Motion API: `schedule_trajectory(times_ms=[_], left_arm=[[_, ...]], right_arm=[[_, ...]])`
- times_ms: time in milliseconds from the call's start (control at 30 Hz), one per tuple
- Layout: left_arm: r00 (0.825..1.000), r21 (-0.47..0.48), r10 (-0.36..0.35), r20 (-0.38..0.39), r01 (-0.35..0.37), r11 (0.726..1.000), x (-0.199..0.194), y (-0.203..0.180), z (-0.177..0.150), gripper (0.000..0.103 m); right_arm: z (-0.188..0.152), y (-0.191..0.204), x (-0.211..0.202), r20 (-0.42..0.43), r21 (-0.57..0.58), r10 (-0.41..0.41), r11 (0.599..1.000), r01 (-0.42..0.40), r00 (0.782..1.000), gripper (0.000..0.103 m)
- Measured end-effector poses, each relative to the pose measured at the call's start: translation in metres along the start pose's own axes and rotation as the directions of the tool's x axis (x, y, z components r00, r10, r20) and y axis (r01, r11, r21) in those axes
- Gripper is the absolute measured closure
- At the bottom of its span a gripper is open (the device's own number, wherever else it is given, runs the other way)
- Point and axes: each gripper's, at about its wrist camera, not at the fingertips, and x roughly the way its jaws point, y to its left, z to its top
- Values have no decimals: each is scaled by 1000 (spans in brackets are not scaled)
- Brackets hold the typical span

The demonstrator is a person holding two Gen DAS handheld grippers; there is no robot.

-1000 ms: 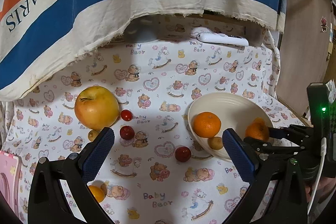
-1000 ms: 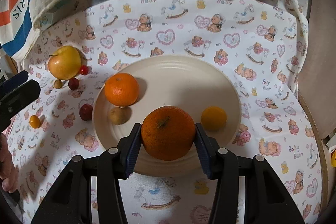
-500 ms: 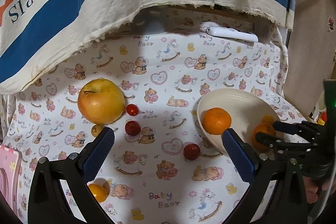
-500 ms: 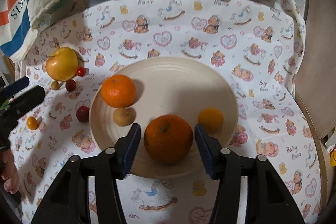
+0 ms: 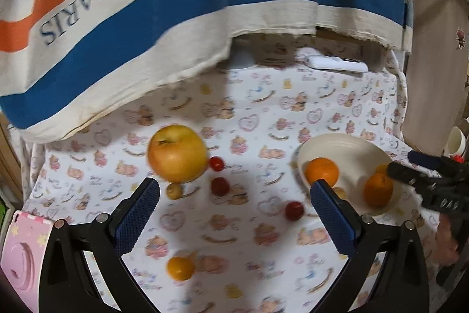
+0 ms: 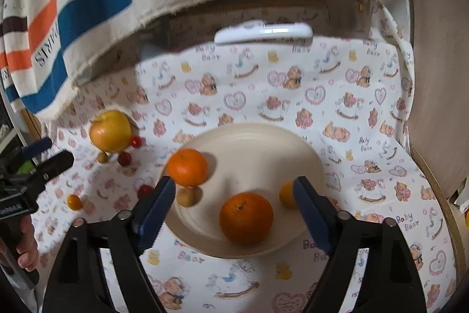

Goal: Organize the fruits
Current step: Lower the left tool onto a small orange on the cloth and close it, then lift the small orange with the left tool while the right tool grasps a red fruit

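A cream plate (image 6: 263, 143) holds two oranges, one at the front (image 6: 246, 217) and one at the left (image 6: 187, 167), plus a small brown fruit (image 6: 186, 196) and a small yellow fruit (image 6: 286, 194). My right gripper (image 6: 234, 206) hovers above the front orange with its jaws opening and its pads clear of it. On the cloth lie a large yellow apple (image 5: 176, 153), three small red fruits (image 5: 217, 163) and a small orange fruit (image 5: 181, 268). My left gripper (image 5: 234, 207) is open above the cloth, holding nothing.
A striped PARIS cloth (image 5: 146, 5) hangs over the back of the table. A white remote (image 6: 263, 33) lies at the far edge. A pink object (image 5: 20, 251) sits at the left corner. A wooden board (image 5: 433, 63) stands on the right.
My right gripper let go of the front orange, widened its jaws and rose from the plate. The left gripper shifted, so the apple now sits nearer the middle of its view.
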Motion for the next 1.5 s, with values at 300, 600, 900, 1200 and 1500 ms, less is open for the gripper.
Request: schedule_trajectory(times_ms=[300,600,900,1200,1500], left_arm=[[976,-24,35,-215,-41,999,13,28,-20,1],[939,-99,-19,-344,-16,995,25,46,-42,14],[917,-57,-16,-398,-8,998,35,42,-49,47],[905,-100,-38,-424,-5,995,44,53,-53,75],[961,-133,-72,-265,37,990,16,61,-39,75]], right_arm=[[-1,-3,0,13,18,-32,999,32,999,16],[-6,1,10,-15,1,-45,999,45,999,16],[-13,10,17,-29,-53,-77,996,75,997,16],[-16,23,14,-37,-87,-127,989,124,991,16],[0,72,-13,-10,-72,-44,996,44,999,16]])
